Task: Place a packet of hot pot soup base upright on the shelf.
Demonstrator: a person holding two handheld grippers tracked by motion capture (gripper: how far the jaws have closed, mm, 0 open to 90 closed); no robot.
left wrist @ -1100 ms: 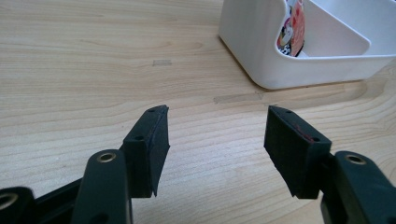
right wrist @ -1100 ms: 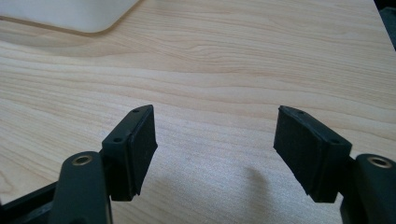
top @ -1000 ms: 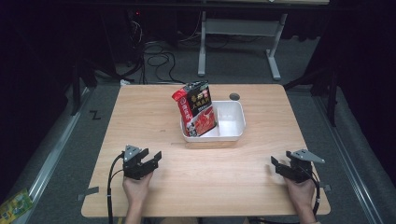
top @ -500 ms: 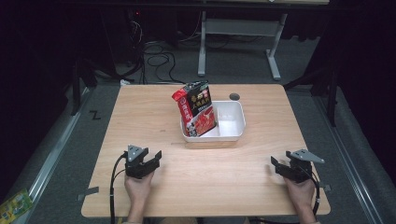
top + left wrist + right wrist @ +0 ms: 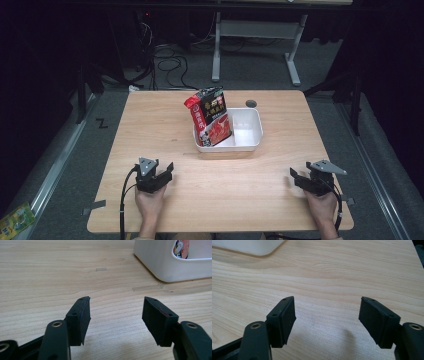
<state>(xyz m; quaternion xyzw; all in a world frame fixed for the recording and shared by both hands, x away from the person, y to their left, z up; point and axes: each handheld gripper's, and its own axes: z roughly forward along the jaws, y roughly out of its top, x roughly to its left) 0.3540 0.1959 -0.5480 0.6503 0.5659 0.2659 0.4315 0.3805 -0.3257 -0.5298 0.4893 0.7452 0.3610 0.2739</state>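
A white plastic tub [image 5: 257,127] stands at the middle of the wooden table [image 5: 150,120]. Two snack packets [image 5: 212,120], one red and one black with red print, stand tilted in its left half. My left gripper [image 5: 164,167] rests near the front left edge, open with nothing between its jaws, and points toward the tub. In the left gripper view, the left gripper [image 5: 116,300] hovers over bare wood, with the tub [image 5: 160,265] and a bit of packet [image 5: 181,248] ahead at the right. My right gripper [image 5: 298,179] rests at the front right, also open and holding nothing. The right gripper view shows the right gripper [image 5: 327,299] over bare wood and the tub's corner [image 5: 249,246] at the top left.
A round cable hole [image 5: 251,103] sits in the table behind the tub. Small strips of clear tape [image 5: 147,287] lie on the wood near the tub. Beyond the table are a desk frame [image 5: 295,55] and floor cables [image 5: 170,62]. A green packet [image 5: 17,220] lies on the floor.
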